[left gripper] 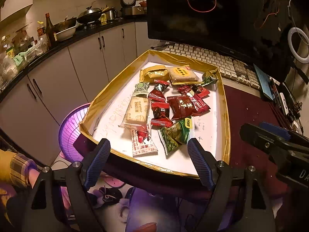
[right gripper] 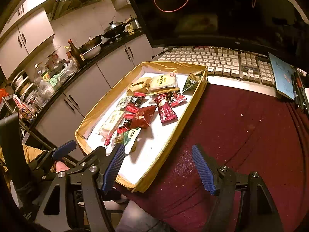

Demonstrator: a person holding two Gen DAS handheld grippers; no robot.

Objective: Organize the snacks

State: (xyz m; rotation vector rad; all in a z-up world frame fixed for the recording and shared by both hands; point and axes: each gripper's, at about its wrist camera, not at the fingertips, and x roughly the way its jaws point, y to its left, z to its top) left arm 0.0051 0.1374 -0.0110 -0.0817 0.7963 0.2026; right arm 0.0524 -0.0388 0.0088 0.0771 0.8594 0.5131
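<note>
the snacks are gathered in a shallow tray [left gripper: 225, 104] with gold-taped walls, which is set on the dark red cloth of the surface [right gripper: 241, 125], just in front of a keyboard [right gripper: 212, 61]. the low walls seem to be meant for keeping the packets together so that none slides off the edge.

inside the tray the packets are seen in a loose heap, some overlapping. two yellow packets [left gripper: 168, 73] lie side by side at the far end. red packets [left gripper: 181, 106] are grouped in the middle. a pale biscuit packet [left gripper: 136, 113] lies on the left of them, and green packets [left gripper: 175, 134] lie nearest to the cameras. one more green packet [right gripper: 193, 81] leans in the far right corner. whether this heap is waiting to be sorted or is the collected result cannot be told, because the scene fits both.

the left tongs [left gripper: 148, 154] are held wide apart over the near wall of the tray. nothing is held between them, and no packet is touched. the right tongs [right gripper: 158, 166] are also held wide apart and empty; the left finger [right gripper: 114, 166] hangs over the near corner of the tray, and the other finger hangs over the red cloth. both tongs are pointed toward the heap, probably to keep the packets within reach.
</note>
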